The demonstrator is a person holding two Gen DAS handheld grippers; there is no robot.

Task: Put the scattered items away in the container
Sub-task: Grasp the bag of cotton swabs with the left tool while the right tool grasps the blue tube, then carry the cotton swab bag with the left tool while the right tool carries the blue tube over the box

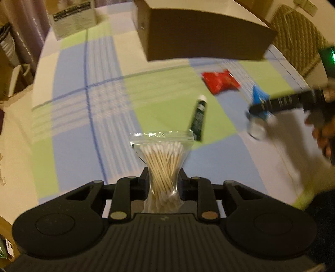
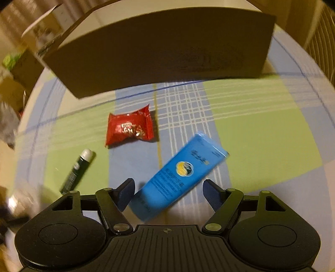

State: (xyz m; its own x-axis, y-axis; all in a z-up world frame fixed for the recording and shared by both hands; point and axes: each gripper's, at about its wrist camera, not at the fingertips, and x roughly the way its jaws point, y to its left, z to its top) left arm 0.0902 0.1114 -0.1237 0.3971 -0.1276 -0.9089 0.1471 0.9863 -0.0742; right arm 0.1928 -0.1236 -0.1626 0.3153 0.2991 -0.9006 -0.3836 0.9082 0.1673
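My left gripper is shut on a clear bag of cotton swabs, pinched at its waist and held above the table. A brown cardboard box stands at the back. On the cloth before it lie a red snack packet, a dark green tube and a blue tube. In the right wrist view my right gripper stands open just over the blue tube, one finger on each side, pads not touching it. The red snack packet and dark green tube lie to its left, the box behind.
A blue, green and white checked cloth covers the round table. A white labelled carton stands at the back left. A wicker chair is behind the table at the right. A person's hand holds the right gripper.
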